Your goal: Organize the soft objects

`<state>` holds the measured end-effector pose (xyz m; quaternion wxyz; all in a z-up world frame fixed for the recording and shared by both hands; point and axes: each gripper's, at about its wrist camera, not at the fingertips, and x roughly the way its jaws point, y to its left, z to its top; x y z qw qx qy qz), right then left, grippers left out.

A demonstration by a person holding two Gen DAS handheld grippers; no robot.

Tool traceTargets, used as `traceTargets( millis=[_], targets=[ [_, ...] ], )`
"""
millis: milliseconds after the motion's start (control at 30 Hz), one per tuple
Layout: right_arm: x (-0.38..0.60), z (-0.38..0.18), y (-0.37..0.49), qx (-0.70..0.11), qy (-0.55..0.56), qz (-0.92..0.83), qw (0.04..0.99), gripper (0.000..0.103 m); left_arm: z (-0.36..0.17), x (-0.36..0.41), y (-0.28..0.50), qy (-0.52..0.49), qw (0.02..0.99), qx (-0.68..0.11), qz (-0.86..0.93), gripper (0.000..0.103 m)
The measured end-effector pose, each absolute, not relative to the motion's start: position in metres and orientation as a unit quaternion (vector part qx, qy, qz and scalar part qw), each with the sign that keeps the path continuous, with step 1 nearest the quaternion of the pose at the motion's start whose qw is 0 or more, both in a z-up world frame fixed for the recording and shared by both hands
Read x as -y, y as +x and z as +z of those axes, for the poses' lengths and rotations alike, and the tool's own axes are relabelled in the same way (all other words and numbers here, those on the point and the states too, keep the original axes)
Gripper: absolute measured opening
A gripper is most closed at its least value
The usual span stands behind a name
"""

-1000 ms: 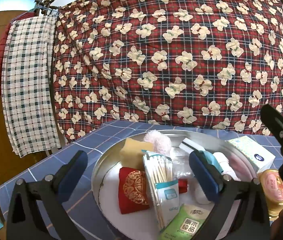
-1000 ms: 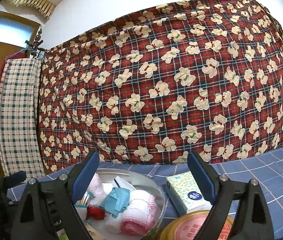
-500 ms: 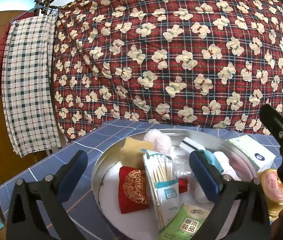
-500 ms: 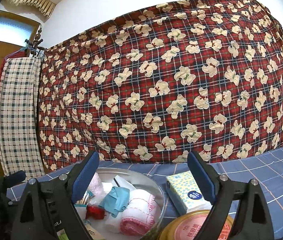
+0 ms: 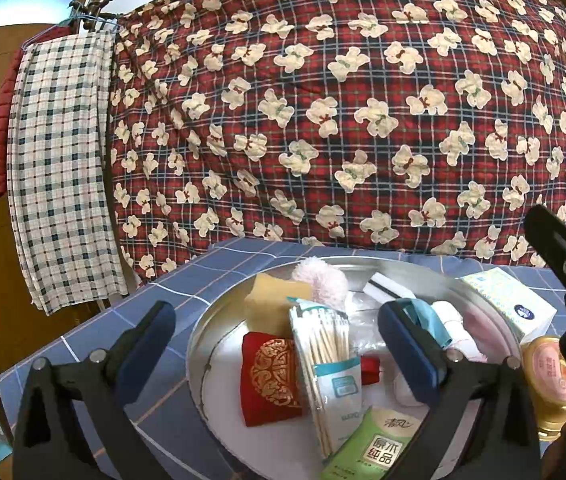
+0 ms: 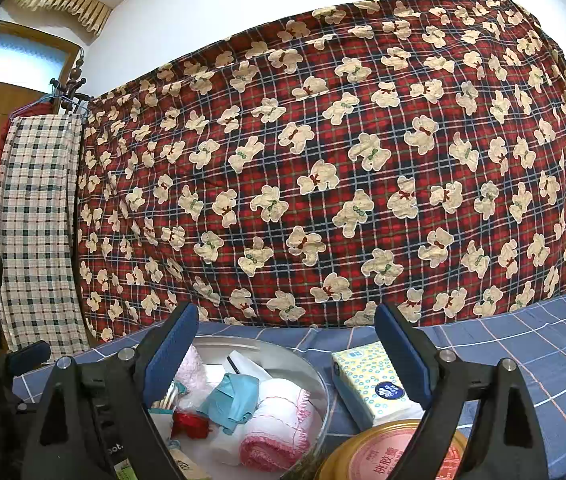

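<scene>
We hold our left gripper (image 5: pixel 277 344) with its blue-padded jaws spread wide and nothing between them, above the near rim of the round silver metal tray (image 5: pixel 197 344) on the blue checked tablecloth (image 5: pixel 83 344). In the tray lie the soft things: a red embroidered pouch (image 5: pixel 269 380), a yellow sponge (image 5: pixel 273 304), a fluffy pink puff (image 5: pixel 321 282), a teal cloth (image 6: pixel 229 400) and a rolled pink-and-white towel (image 6: pixel 279 428), crowded beside a clear packet of cotton swabs (image 5: pixel 329 356) and a green tissue pack (image 5: pixel 379 446). Our right gripper (image 6: pixel 283 352) is likewise spread and empty, straddling the tray's right edge. Just outside that edge sit a yellow-patterned tissue box (image 6: pixel 371 380) and a gold-lidded round tin (image 6: pixel 387 454). Bare cloth stretches open to the right (image 6: pixel 531 352); the red plaid bear-print quilt (image 6: pixel 323 160) walls off the far side.
</scene>
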<state>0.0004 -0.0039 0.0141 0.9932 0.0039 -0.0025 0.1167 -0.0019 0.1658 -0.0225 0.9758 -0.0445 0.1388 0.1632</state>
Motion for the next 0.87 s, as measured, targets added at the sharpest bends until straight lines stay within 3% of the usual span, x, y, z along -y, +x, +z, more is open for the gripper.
traceTargets(
  millis=[867],
  targets=[
    [0.0061, 0.0137, 0.0014, 0.001, 0.005, 0.117, 0.993, 0.092, -0.0226, -0.1646, 0.0029, -0.055, 0.977, -0.151, 0.138, 0.103]
  ],
)
